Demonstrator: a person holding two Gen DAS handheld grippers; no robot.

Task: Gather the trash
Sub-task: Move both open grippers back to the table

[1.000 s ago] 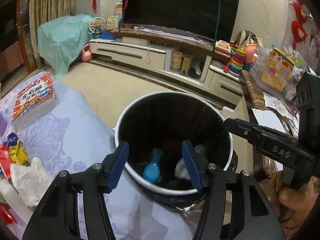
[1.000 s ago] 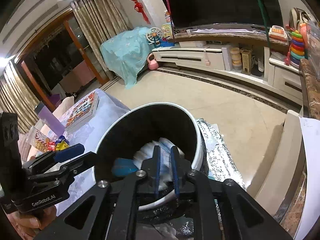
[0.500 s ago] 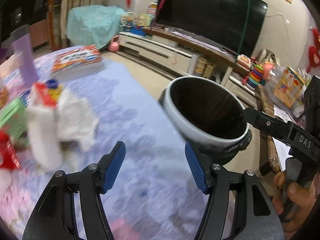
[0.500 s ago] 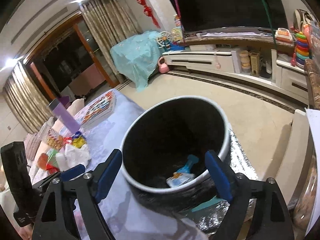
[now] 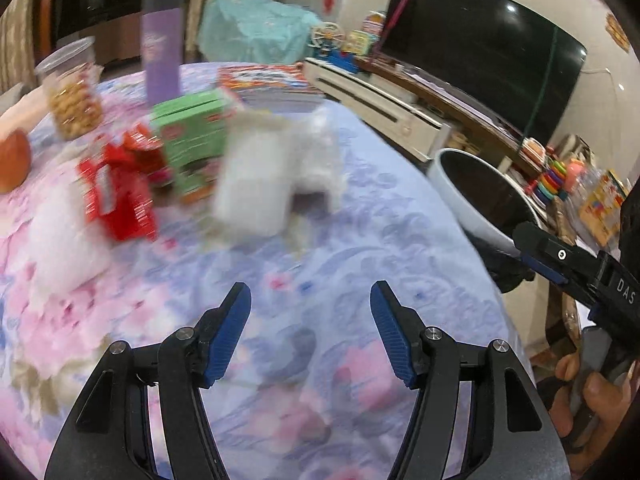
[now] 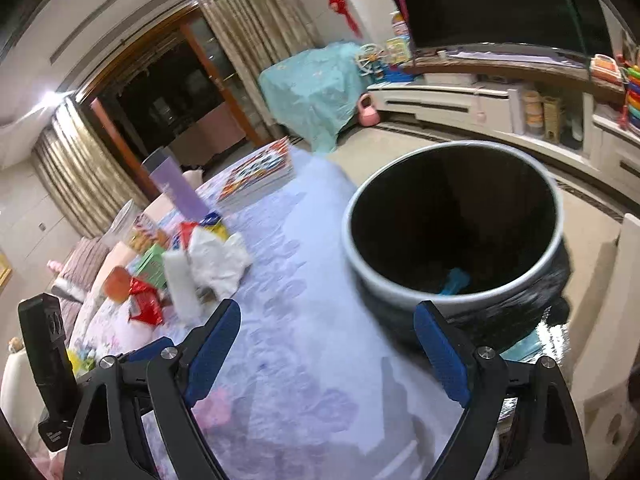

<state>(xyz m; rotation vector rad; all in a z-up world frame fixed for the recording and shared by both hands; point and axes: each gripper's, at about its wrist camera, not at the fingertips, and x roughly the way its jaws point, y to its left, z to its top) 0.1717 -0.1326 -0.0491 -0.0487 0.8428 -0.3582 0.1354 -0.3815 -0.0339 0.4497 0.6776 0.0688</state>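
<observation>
My left gripper (image 5: 310, 296) hangs open and empty over the flowered tablecloth (image 5: 360, 240). Just ahead of it, blurred, lie crumpled white paper (image 5: 272, 168), a red wrapper (image 5: 116, 196) and a green box (image 5: 196, 136). The white-rimmed black bin (image 5: 460, 188) stands off the table's right edge. My right gripper (image 6: 326, 312) is wide open with nothing between its fingers, and it sits above the table edge just short of the bin (image 6: 349, 236). A blue item (image 6: 454, 280) lies inside the bin. The white paper (image 6: 216, 256) and the red wrapper (image 6: 146, 300) are to its left.
A purple bottle (image 5: 160, 44), a snack jar (image 5: 72, 92), an orange fruit (image 5: 12, 160) and a picture book (image 5: 272, 84) stand at the table's far side. Beyond the bin are a TV (image 5: 480, 52) and a low cabinet (image 6: 440, 100). A hand (image 5: 592, 396) holds the right gripper.
My left gripper swung from above the bin over to the table's trash pile. My right gripper opened, let white trash fall into the bin, and drew back from it.
</observation>
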